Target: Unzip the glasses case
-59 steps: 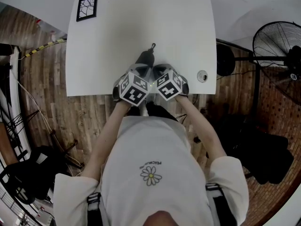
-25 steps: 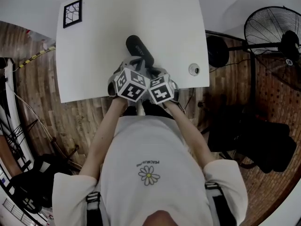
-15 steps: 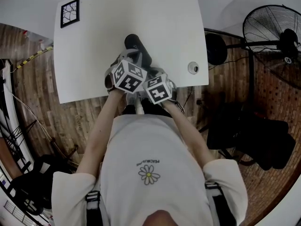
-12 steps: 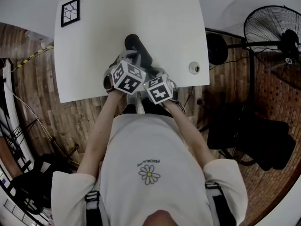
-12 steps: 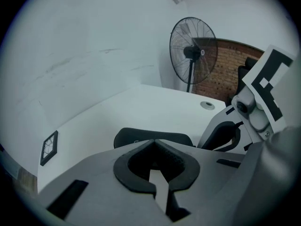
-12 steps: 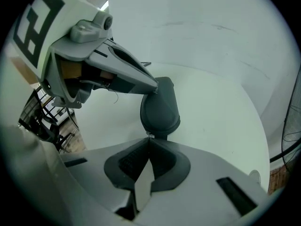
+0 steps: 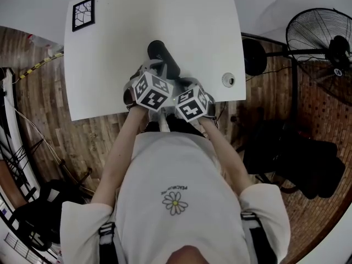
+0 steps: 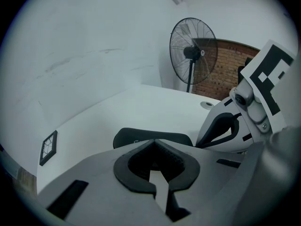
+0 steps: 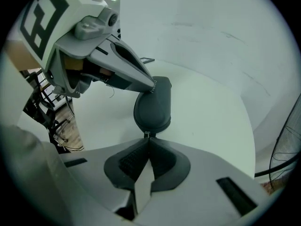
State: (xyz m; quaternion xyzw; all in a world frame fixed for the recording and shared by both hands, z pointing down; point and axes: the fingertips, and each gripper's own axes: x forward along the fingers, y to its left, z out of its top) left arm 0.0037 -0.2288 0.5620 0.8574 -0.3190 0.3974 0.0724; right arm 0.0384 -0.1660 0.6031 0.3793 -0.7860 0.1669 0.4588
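Note:
The dark oval glasses case (image 7: 163,56) lies on the white table (image 7: 110,65), running from the near edge up and to the left. In the right gripper view my right gripper (image 9: 147,138) is shut on the small metal zipper pull (image 9: 147,134) at the near end of the case (image 9: 153,105). My left gripper (image 9: 154,83) comes in from the left there, jaws together, its tip against the case's side edge. In its own view the left gripper (image 8: 153,142) shows closed jaws with the case (image 8: 127,135) just beyond. In the head view both marker cubes (image 7: 151,91) hide the fingertips.
A black-framed marker card (image 7: 83,14) lies at the table's far left corner. A small round fitting (image 7: 228,80) sits near the right edge. A standing fan (image 7: 324,37) is off the table to the right. The person stands at the near edge.
Since the earliest frame the case has swung so its far end points up-left, with both grippers at its near end. Over the last second the right gripper has only rolled slightly.

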